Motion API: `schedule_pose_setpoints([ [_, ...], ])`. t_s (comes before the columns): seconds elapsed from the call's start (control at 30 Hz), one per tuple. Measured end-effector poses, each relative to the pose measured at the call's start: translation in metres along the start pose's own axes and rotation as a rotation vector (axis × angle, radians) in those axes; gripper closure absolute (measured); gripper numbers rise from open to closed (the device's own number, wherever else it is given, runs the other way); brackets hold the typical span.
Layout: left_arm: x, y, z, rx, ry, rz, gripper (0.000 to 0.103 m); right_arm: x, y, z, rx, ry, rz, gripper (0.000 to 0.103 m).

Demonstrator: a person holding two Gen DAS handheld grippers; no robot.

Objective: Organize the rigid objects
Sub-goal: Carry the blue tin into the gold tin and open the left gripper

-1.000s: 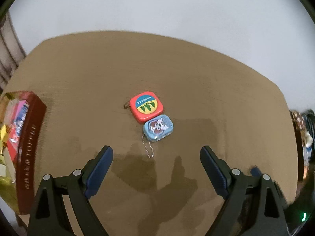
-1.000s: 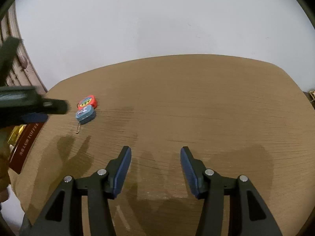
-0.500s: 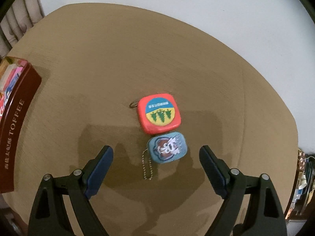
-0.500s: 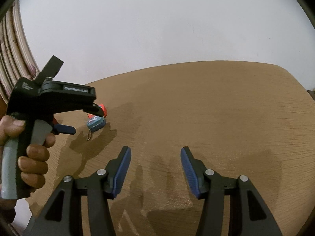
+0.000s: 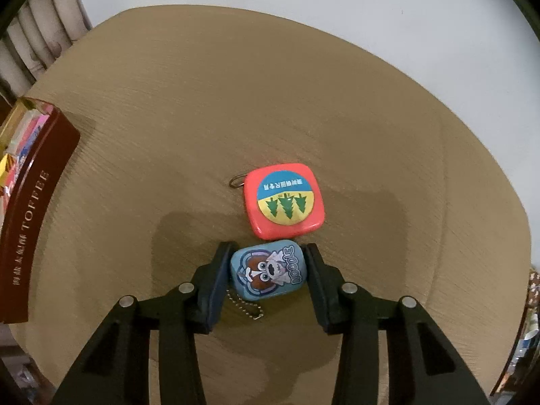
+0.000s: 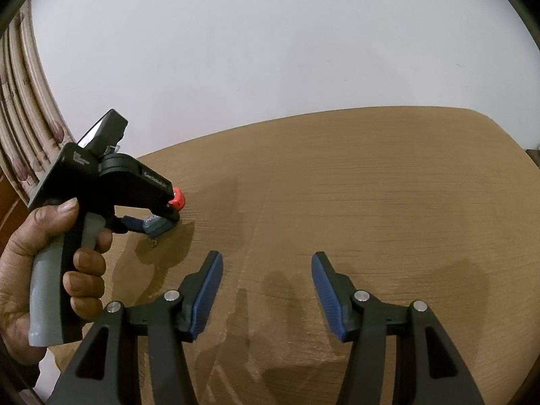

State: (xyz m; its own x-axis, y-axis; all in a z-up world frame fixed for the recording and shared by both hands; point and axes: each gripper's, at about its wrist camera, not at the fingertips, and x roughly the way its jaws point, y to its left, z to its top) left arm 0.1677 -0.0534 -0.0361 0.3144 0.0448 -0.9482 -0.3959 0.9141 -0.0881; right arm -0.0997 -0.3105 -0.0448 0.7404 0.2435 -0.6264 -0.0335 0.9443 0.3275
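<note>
A small blue tin [image 5: 268,271] with a cartoon dog and a bead chain lies on the round wooden table [image 5: 202,101]. My left gripper [image 5: 269,247] points steeply down over it, its jaws closing with the tin between them and both pads against its sides. A red square tin [image 5: 285,200] with green trees touches the blue tin's far side. In the right wrist view a hand [image 6: 50,256] holds the left gripper [image 6: 162,217] over the blue tin [image 6: 157,227] and red tin [image 6: 178,199]. My right gripper [image 6: 266,258] hovers open over bare table, holding nothing.
A dark red toffee box [image 5: 30,222] holding colourful packets stands at the table's left edge. A curtain [image 6: 20,108] hangs at the far left, a white wall behind the table. Some clutter [image 5: 531,290] shows past the table's right edge.
My left gripper came down over the blue tin and its jaws swung in from wide apart to both sides of the tin. The right gripper stayed put.
</note>
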Motion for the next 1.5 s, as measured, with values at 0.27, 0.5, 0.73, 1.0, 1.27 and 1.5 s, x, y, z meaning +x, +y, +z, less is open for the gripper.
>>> schedule_pose_setpoints([
  [0.27,-0.044,0.014,-0.032,0.129,-0.019,-0.059,0.064,0.001,-0.006,0.003,0.018,0.008,-0.005,0.047],
  [0.5,-0.114,0.069,-0.057,0.243,-0.041,-0.1,0.064,0.008,-0.006,0.008,0.018,0.036,-0.024,0.047],
  [0.73,-0.149,0.185,-0.046,0.287,-0.063,0.042,0.064,0.024,0.0,0.012,0.004,0.077,-0.056,0.047],
  [1.0,-0.119,0.27,-0.031,0.432,-0.035,0.114,0.063,0.048,0.01,0.012,-0.023,0.131,-0.1,0.047],
  [1.27,-0.082,0.298,-0.018,0.506,-0.033,0.093,0.063,0.059,0.022,0.01,-0.044,0.142,-0.118,0.045],
  [1.5,-0.067,0.313,-0.02,0.531,-0.011,0.124,0.062,0.062,0.023,0.008,-0.049,0.144,-0.122,0.044],
])
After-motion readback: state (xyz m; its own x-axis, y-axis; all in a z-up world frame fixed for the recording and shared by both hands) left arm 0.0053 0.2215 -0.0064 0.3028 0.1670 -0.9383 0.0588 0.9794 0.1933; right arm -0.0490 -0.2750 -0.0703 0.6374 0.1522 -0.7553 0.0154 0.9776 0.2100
